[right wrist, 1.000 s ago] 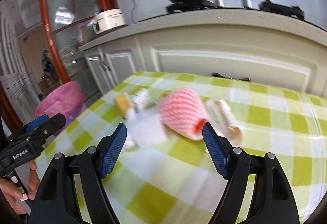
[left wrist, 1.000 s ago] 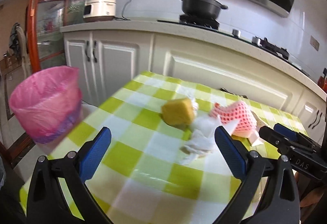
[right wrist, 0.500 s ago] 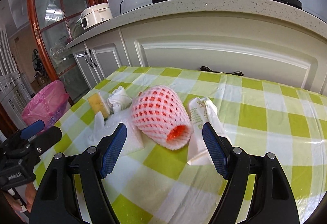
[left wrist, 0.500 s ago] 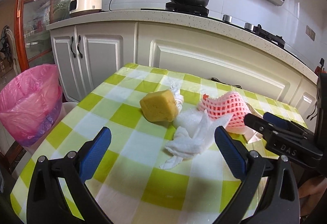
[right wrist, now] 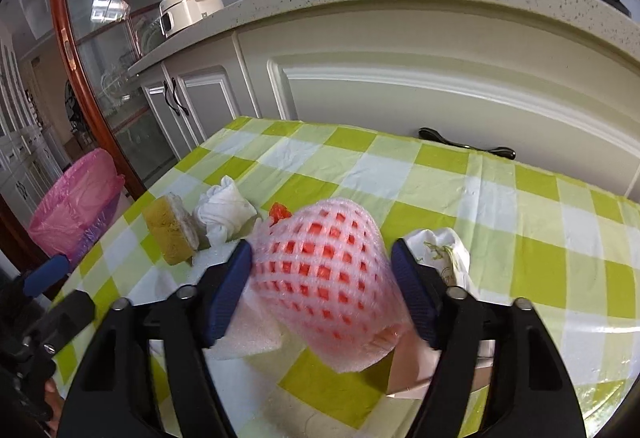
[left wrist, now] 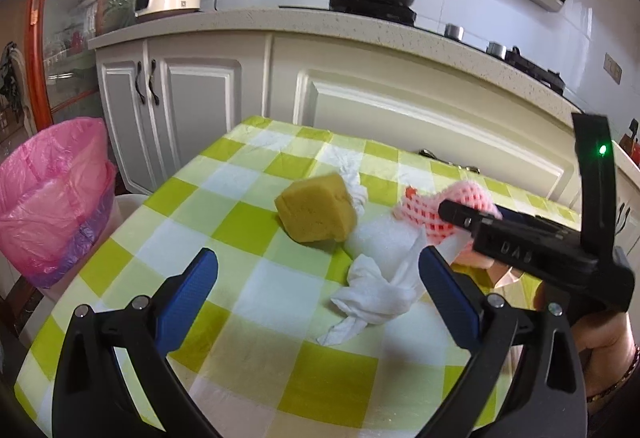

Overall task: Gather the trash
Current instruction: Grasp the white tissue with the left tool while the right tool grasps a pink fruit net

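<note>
Currently the right gripper (right wrist: 322,272) straddles the foam net (right wrist: 324,278) on the table (right wrist: 440,174), fingers wide at either flank, not yet closed; its long axis runs along them. Left gripper (left wrist: 318,288), fingers wide, hangs farther off, holding nothing.

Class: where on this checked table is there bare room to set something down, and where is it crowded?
Bare: the table between the foam net and the cabinets, and the corner near the bin. Crowded: sponge, white cloth and net bunch together mid-table.
</note>
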Motion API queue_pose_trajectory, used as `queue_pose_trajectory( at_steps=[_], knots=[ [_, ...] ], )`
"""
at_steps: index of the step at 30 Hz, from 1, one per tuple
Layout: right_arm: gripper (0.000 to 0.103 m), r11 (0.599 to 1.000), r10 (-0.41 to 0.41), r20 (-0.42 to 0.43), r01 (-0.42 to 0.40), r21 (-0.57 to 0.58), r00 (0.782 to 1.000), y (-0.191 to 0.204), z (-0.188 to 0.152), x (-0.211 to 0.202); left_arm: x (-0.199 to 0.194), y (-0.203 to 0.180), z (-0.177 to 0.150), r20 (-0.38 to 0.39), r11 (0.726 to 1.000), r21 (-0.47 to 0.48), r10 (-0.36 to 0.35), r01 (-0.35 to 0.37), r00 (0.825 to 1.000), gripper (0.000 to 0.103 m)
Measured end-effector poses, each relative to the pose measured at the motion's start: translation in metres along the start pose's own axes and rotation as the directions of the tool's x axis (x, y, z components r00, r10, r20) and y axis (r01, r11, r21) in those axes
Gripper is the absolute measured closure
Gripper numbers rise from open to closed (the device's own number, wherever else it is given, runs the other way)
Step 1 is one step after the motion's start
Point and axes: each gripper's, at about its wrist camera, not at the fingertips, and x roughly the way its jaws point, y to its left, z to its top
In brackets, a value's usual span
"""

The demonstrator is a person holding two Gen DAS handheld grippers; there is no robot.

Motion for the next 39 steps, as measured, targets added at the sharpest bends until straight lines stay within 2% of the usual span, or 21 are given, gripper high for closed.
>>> queue_pose_trajectory(
  at_steps=[2, 4, 14, 20, 23, 27, 30, 39],
  knots=[
    [0.06, 1.0, -0.008, 0.015, 0.008, -0.008, 1.0, -0.002, -0.001, -0.005, 0.005, -0.004, -0.001, -0.015, 1.0, 0.014, -0.007, 0.007, 1.0, 0.006],
    [0.065, 1.0, -0.011, 0.031, 0.011, -0.006, 0.999, -0.005, -0.002, -0.011, 0.01, -0.009, -0.002, -0.03, 1.0, 0.024, -0.012, 0.013, 0.999, 0.006],
    [0.066, 1.0, 0.002, 0.101, -0.004, 0.02, 0.995, -0.015, 0.001, -0.038, 0.032, -0.034, -0.014, -0.118, 0.997, 0.064, -0.026, 0.034, 0.993, 0.02],
    [0.066, 0.999, -0.005, 0.12, -0.001, 0.045, 0.993, -0.023, -0.001, -0.048, 0.043, -0.045, -0.021, -0.185, 0.995, 0.093, -0.016, 0.034, 0.983, 0.035],
    [0.066, 0.999, -0.01, 0.113, 0.006, 0.037, 0.994, -0.024, -0.005, -0.047, 0.049, -0.047, -0.026, -0.213, 0.994, 0.107, -0.012, 0.035, 0.977, 0.053],
    [0.066, 0.999, -0.005, 0.112, 0.001, 0.037, 0.994, -0.022, -0.007, -0.048, 0.046, -0.046, -0.025, -0.197, 0.992, 0.118, -0.012, 0.036, 0.98, 0.066],
    [0.066, 0.999, 0.001, 0.119, -0.005, 0.035, 0.993, -0.017, -0.008, -0.052, 0.04, -0.044, -0.023, -0.178, 0.992, 0.121, -0.015, 0.037, 0.984, 0.072],
    [0.066, 1.0, 0.015, 0.15, -0.016, 0.002, 0.989, 0.005, -0.016, -0.078, 0.0, -0.032, -0.017, -0.072, 0.995, 0.099, -0.005, 0.012, 0.997, 0.074]
  ],
)
